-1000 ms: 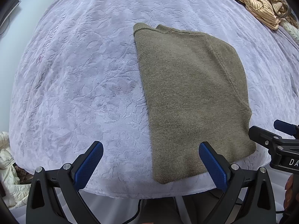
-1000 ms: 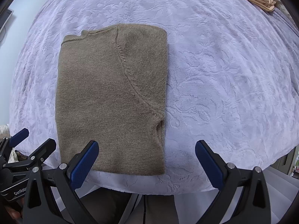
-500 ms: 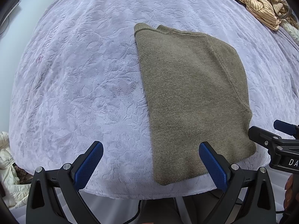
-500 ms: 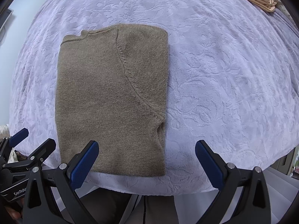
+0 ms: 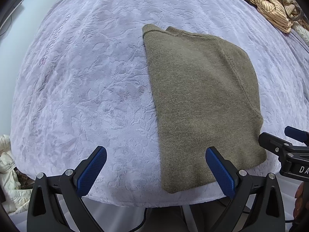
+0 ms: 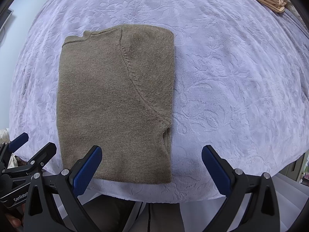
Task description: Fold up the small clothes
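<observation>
An olive-brown knit sweater (image 5: 202,100) lies folded into a neat rectangle on a lavender embossed blanket (image 5: 87,87), sitting right of centre in the left wrist view and left of centre in the right wrist view, its near edge close to the blanket's lower border. A curved sleeve seam runs down its right half. The left gripper (image 5: 154,171) hovers at the bottom of its frame with jaws spread wide and nothing between them, its right blue pad (image 5: 220,172) overlapping the sweater's lower edge in the picture, though whether it touches the cloth is hard to tell. The right gripper (image 6: 151,169) is likewise wide open and empty, low in its frame. A heap of striped tan clothes (image 5: 274,5) lies in the upper right corner
</observation>
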Motion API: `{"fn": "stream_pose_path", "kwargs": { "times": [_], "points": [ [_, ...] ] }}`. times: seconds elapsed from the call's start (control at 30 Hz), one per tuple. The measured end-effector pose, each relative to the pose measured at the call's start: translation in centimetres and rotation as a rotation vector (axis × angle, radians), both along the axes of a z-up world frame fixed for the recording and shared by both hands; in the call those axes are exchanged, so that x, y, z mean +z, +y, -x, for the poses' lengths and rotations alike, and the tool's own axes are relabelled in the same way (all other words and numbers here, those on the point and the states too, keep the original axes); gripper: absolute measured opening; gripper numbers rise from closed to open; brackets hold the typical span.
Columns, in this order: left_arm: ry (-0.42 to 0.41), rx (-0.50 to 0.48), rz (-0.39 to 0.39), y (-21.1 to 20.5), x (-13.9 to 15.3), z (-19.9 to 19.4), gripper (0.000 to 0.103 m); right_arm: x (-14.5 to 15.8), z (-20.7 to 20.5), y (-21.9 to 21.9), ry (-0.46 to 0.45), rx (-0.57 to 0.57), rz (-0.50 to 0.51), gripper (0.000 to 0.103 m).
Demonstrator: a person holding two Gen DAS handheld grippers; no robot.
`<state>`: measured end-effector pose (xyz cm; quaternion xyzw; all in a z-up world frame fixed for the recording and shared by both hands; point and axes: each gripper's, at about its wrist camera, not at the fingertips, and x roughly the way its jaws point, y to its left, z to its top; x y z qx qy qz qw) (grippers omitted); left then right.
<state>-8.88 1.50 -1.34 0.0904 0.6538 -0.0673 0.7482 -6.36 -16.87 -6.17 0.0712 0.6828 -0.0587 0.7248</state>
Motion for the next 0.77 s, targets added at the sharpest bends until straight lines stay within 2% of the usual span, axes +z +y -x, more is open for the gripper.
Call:
{"fn": "stream_pose_path", "kwargs": {
  "times": [0.53,0.77],
  "points": [
    [0.01,0.012,-0.01,0.09,-0.25,0.01,0.103,-0.01,-0.03,-0.02,0.001,0.0,0.0,0.103],
    [0.014,0.018,0.011,0.34,-0.22,0.02,0.103,0.0,-0.06,-0.06,0.001,0.003,0.0,0.103]
  ]
}}
